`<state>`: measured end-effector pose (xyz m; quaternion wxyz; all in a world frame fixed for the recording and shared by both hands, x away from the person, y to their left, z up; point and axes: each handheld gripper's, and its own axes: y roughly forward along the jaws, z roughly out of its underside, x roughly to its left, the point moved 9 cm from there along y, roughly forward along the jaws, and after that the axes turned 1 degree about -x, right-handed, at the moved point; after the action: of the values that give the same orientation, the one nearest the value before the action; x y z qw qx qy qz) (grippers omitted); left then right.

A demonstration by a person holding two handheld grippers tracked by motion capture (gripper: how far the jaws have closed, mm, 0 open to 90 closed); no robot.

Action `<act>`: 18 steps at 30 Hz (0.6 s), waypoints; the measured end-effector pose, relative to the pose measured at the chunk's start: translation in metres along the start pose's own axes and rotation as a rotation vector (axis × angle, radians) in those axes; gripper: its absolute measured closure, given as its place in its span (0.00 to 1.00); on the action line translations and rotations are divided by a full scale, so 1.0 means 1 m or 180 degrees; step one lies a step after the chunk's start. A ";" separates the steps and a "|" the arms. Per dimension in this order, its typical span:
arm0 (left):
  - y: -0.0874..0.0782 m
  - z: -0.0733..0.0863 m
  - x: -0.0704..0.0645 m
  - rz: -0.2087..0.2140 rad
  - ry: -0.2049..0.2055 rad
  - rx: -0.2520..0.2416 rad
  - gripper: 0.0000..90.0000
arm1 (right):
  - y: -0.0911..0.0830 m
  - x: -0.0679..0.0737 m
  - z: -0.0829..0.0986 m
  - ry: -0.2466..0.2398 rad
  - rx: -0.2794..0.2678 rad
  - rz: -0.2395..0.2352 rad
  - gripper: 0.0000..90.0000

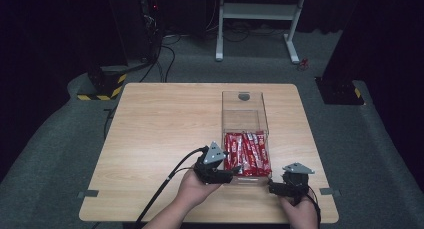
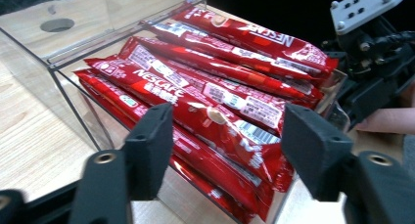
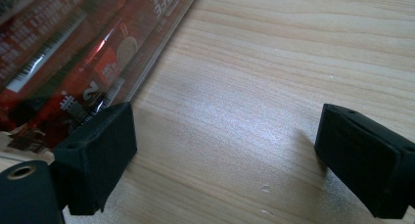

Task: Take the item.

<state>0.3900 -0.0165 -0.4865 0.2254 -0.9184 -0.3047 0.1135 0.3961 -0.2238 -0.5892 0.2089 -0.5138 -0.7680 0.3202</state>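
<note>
On the table point(image 1: 165, 119), one clear plastic box point(image 1: 243, 108) is holding a stack of red sachets point(image 2: 205, 94); at least five are lying visible, each printed "NESCAFE" in white. At the box's near left corner, the left gripper point(image 2: 227, 136) is hovering with its jaws spread wide around the sachet ends, gripping nothing. Beside the box's near right corner, the right gripper point(image 3: 225, 150) is resting low over bare wood, jaws apart and empty.

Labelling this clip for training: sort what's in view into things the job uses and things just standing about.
In the job:
red Nescafe sachets
clear plastic box
left gripper, open at the box
right gripper, open beside it

Standing about:
white desk frame
floor cables
</note>
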 end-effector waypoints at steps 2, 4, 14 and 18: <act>0.001 0.000 0.000 -0.0012 -0.0002 -0.0009 0.51 | 0.000 0.000 0.000 0.0000 0.0000 -0.0001 0.09; 0.003 0.001 0.000 -0.0051 0.0014 -0.0001 0.56 | 0.000 0.000 0.000 0.0000 0.0000 -0.0001 0.09; 0.005 0.009 0.000 -0.0163 0.0058 -0.0034 0.68 | 0.000 0.000 0.000 -0.0002 0.0000 -0.0002 0.09; 0.004 0.010 0.000 -0.0147 -0.0002 -0.0064 0.73 | 0.000 0.000 0.000 -0.0001 0.0000 -0.0002 0.09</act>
<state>0.3886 -0.0163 -0.4971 0.2185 -0.9133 -0.3270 0.1055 0.3960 -0.2237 -0.5892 0.2090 -0.5135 -0.7682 0.3202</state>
